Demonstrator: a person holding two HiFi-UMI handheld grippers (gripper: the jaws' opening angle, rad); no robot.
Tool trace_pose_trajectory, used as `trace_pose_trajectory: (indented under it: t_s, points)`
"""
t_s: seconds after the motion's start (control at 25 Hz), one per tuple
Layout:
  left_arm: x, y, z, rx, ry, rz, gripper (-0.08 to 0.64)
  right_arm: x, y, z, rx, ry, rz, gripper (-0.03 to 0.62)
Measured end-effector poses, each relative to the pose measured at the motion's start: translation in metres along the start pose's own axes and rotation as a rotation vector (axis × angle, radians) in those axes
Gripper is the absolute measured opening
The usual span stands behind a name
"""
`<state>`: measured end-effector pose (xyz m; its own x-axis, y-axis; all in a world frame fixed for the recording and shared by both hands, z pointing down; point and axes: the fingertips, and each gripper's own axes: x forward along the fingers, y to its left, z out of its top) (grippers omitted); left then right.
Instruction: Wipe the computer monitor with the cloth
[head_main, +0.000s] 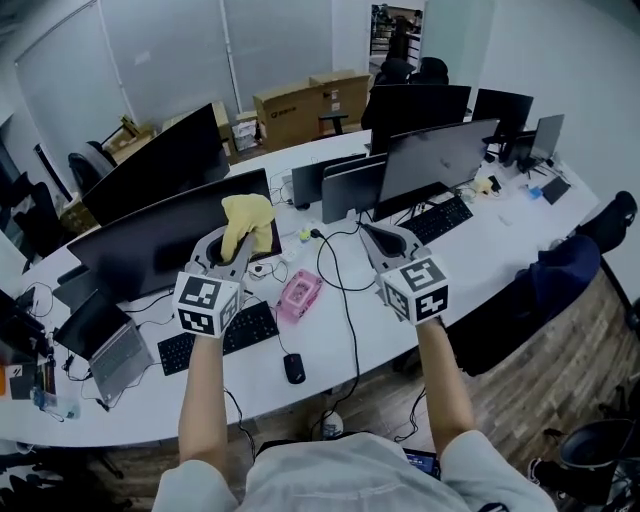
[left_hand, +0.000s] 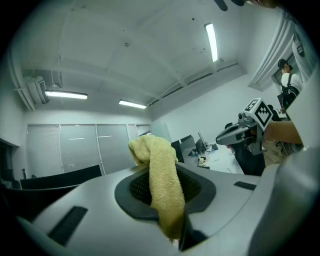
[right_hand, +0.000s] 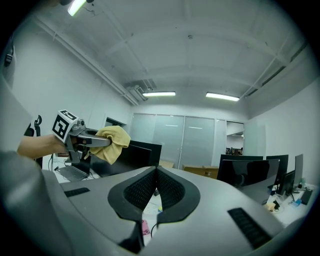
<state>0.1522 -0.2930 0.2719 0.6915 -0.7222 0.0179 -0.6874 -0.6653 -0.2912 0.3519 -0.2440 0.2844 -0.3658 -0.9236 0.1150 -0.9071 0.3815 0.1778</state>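
Observation:
My left gripper (head_main: 237, 250) is shut on a yellow cloth (head_main: 246, 219), which bunches up above its jaws in front of the wide black monitor (head_main: 160, 240) on the white desk. In the left gripper view the cloth (left_hand: 161, 180) hangs pinched between the grey jaws. My right gripper (head_main: 380, 240) is held up to the right of it, jaws shut with nothing between them. The right gripper view looks across at the left gripper (right_hand: 97, 141) with the cloth (right_hand: 113, 143) draped over it.
On the white desk (head_main: 480, 250) below lie a pink object (head_main: 299, 295), a black mouse (head_main: 294, 368), a keyboard (head_main: 225, 338), a laptop (head_main: 112, 345) and cables. More monitors (head_main: 425, 160) stand right of centre. Cardboard boxes (head_main: 310, 105) and office chairs sit behind.

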Motion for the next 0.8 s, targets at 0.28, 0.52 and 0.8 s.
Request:
trace_pose_trajectory:
  t_s: [0.28, 0.52, 0.8]
  points:
    - [0.076, 0.040, 0.014, 0.063, 0.034, 0.035, 0.081, 0.031, -0.043, -0.006, 0.057, -0.007, -0.040, 0.028]
    - [0.113, 0.085, 0.006, 0.091, 0.102, 0.123, 0.081, 0.052, -0.041, -0.013, 0.068, 0.013, -0.039, 0.028]
    - [0.157, 0.100, -0.024, 0.099, 0.194, 0.138, 0.083, 0.079, -0.016, -0.015, 0.054, 0.032, -0.005, 0.028]
